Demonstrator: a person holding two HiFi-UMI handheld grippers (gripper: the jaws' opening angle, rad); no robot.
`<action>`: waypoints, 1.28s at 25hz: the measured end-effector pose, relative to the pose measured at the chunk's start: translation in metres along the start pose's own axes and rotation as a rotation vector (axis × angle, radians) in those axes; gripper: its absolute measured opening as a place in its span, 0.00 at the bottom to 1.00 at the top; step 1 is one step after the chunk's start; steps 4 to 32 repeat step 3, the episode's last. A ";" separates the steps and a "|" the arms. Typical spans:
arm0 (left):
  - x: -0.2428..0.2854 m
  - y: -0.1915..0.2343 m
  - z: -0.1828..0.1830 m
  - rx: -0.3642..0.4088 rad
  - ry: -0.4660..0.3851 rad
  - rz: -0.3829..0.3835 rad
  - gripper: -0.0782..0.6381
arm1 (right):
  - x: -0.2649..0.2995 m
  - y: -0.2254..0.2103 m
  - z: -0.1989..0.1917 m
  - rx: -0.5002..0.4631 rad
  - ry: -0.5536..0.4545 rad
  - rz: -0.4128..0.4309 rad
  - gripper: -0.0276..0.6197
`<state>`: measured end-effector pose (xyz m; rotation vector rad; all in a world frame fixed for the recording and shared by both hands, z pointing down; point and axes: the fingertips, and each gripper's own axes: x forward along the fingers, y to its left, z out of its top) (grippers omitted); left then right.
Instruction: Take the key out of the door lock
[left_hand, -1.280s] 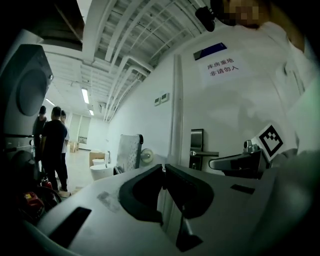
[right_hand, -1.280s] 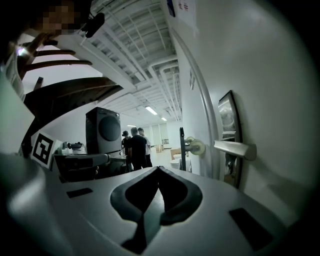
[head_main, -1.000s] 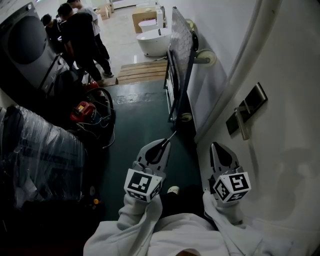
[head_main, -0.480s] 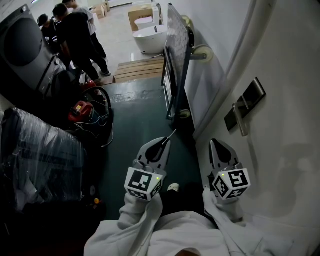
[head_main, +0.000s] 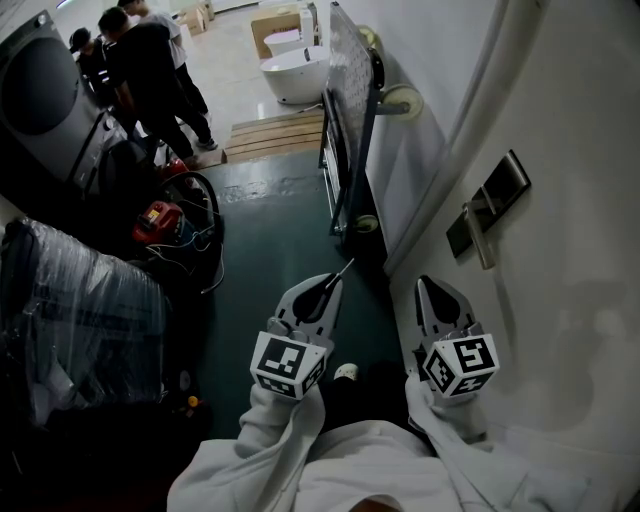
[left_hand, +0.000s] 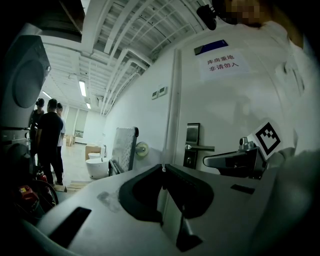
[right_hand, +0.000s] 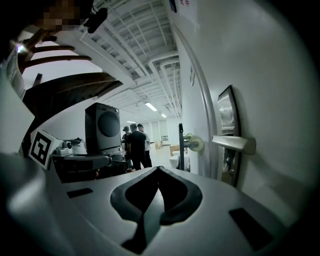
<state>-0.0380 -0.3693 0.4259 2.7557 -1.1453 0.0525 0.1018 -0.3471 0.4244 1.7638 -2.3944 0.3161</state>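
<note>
The white door (head_main: 560, 300) stands at the right, with its dark lock plate (head_main: 487, 212) and lever handle (head_main: 481, 246) ahead of both grippers. In the left gripper view the lock plate (left_hand: 192, 145) and handle (left_hand: 201, 147) show beyond the jaws. My left gripper (head_main: 329, 285) is shut on a thin key (head_main: 343, 270), which juts forward from its tips over the green floor, well apart from the door. Its jaws meet on a bright sliver (left_hand: 162, 169). My right gripper (head_main: 430, 286) hovers beside the door below the handle (right_hand: 233, 143), shut (right_hand: 159, 168) and holding nothing.
A metal platform cart (head_main: 350, 110) leans against the wall ahead. Further off are a wooden pallet (head_main: 275, 135) and a white tub (head_main: 295, 75). People (head_main: 150, 60) stand at the far left by a washing machine (head_main: 40, 100). A plastic-wrapped bundle (head_main: 80, 320) and red tool (head_main: 158, 220) line the left.
The head view has drifted slightly, so the background sits a little left and higher. Both grippers keep their places, and the left still holds the key.
</note>
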 end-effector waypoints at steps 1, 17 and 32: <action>0.000 0.000 0.000 0.000 0.000 -0.002 0.15 | 0.000 0.000 0.000 -0.001 0.002 0.000 0.12; 0.001 -0.001 0.000 0.000 -0.001 -0.007 0.15 | 0.001 0.000 -0.001 -0.003 0.005 -0.001 0.12; 0.001 -0.001 0.000 0.000 -0.001 -0.007 0.15 | 0.001 0.000 -0.001 -0.003 0.005 -0.001 0.12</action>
